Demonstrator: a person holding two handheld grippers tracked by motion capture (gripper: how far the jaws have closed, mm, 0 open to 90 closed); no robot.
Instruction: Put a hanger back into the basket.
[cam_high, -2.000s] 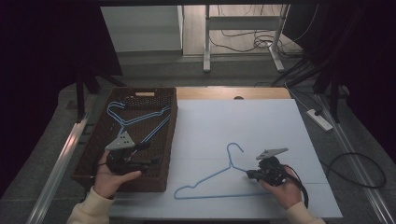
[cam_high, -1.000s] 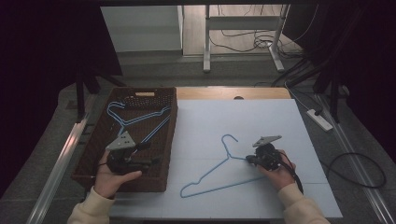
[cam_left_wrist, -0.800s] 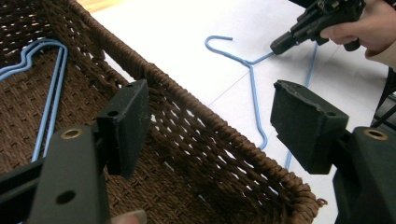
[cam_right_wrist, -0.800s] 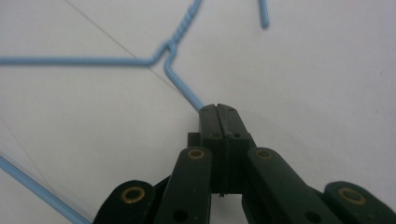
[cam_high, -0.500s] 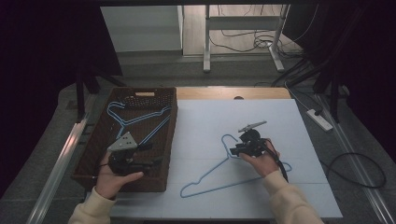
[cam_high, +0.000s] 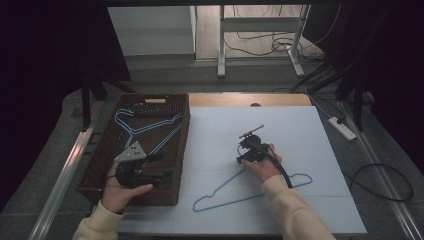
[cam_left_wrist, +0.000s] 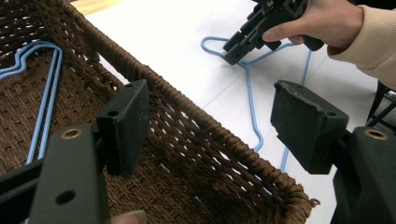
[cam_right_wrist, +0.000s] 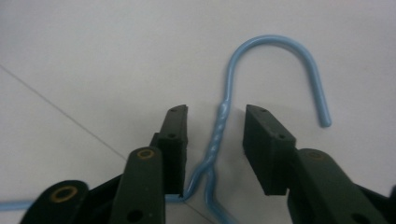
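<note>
Reading my right gripper (cam_right_wrist: 215, 135): jaws partly apart, just been opening, straddling the twisted neck of the blue hanger (cam_right_wrist: 219, 128), pads clear of the wire.
Hanger place: flat on the white table (cam_high: 300, 130), lower centre of the high view.
Hanger axis: long bar runs lower left to right; hook points toward upper left.
Left gripper (cam_left_wrist: 210, 121): wide open, empty, over the wicker basket (cam_left_wrist: 196, 116) rim.

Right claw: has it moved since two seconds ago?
Yes. The right claw left the table's near right edge for the basket side, and now straddles the hanger's twisted neck.
</note>
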